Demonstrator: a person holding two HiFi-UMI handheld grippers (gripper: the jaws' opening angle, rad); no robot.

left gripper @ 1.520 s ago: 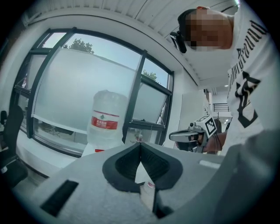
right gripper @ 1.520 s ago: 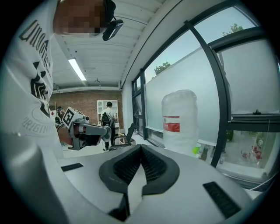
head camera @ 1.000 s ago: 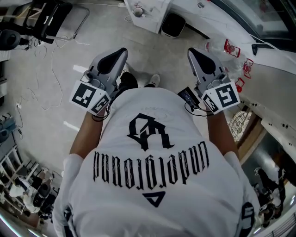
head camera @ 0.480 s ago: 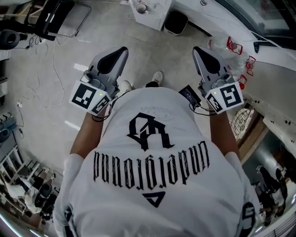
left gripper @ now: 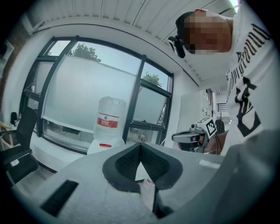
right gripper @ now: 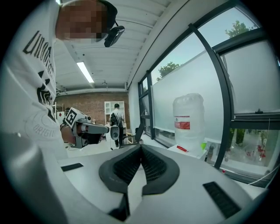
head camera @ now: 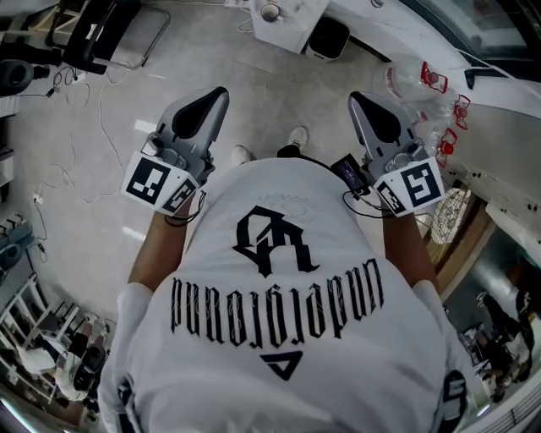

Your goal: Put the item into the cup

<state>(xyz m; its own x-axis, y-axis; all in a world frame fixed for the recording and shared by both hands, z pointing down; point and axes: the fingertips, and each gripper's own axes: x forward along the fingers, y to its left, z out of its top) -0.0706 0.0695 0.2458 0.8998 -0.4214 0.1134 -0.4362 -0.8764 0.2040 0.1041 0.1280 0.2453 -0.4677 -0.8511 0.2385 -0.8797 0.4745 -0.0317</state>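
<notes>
Both grippers are held out in front of the person's chest, above a grey floor. In the head view my left gripper [head camera: 220, 93] points forward at the left and my right gripper [head camera: 355, 99] at the right. Each gripper's own view shows its dark pads meeting at the tips with nothing between them: left gripper [left gripper: 140, 144], right gripper [right gripper: 141, 147]. A small round vessel [head camera: 271, 12] stands on a white box [head camera: 292, 25] at the far top edge; I cannot tell what it is.
A black bin [head camera: 328, 38] stands beside the white box. Large clear water jugs with red handles [head camera: 418, 80] lie along the right by a white ledge. A black chair [head camera: 93, 34] and loose cables [head camera: 76, 173] are at the left. A big water jug [left gripper: 110, 119] stands by the windows.
The person has stepped along the floor: the white box, bin and jugs have drifted up and right in the head view. Both grippers stay shut and held in front.
</notes>
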